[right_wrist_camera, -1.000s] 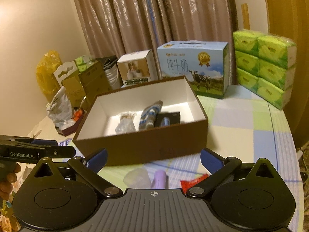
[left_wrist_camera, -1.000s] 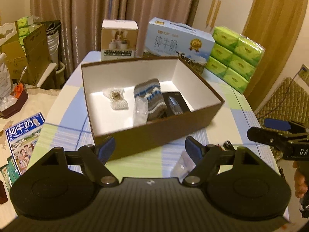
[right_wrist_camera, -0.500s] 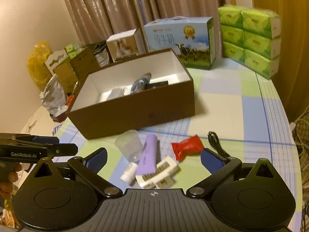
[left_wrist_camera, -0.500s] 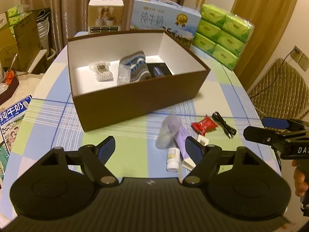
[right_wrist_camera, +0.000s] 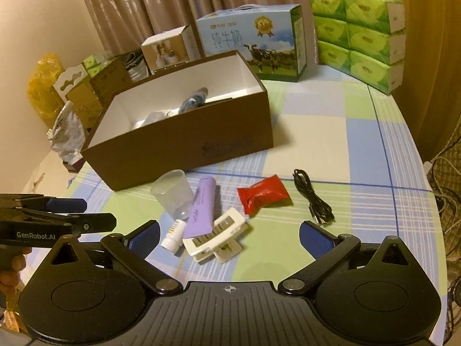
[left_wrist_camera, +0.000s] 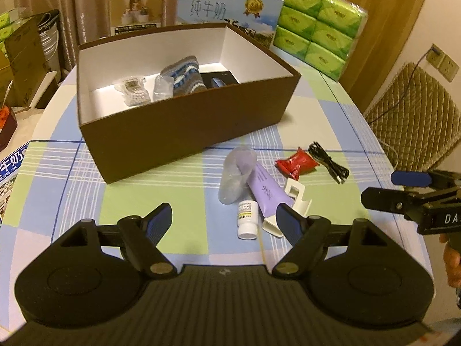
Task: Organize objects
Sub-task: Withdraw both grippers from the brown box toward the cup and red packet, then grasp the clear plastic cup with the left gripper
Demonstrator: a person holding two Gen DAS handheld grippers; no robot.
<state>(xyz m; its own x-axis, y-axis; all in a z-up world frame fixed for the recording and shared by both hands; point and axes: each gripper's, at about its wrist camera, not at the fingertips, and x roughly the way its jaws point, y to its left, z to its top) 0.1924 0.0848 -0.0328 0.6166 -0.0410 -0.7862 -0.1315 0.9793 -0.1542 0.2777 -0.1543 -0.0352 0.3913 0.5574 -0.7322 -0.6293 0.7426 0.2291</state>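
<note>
The job looks partly done. A brown box (left_wrist_camera: 184, 132) sits on the far side of the table and already holds a knitted sock (left_wrist_camera: 184, 75), a small bag of beads (left_wrist_camera: 134, 90) and a dark flat thing (left_wrist_camera: 220, 79). More things wait on the table just near the box: a clear plastic cup (right_wrist_camera: 173, 194) on its side, a purple tube (right_wrist_camera: 201, 210) touching it, a small white bottle (right_wrist_camera: 174, 235), a white clip (right_wrist_camera: 217, 238), a red packet (right_wrist_camera: 263, 196) and a black cable (right_wrist_camera: 312, 197) to the right.

The left gripper (left_wrist_camera: 224, 220) is wide open and holds nothing. The right gripper (right_wrist_camera: 229, 235) is wide open too, with nothing in it. Both hang above the near pile.

I think the next step is to pick one loose thing. The white clip lies closest to the right gripper, so it should go down over it and squeeze.

The table (right_wrist_camera: 360, 132) wears a blue, green and white checked cloth. Far back stand a milk carton box (right_wrist_camera: 253, 46), green tissue packs (right_wrist_camera: 360, 28) and brown curtains (right_wrist_camera: 161, 3).
</note>
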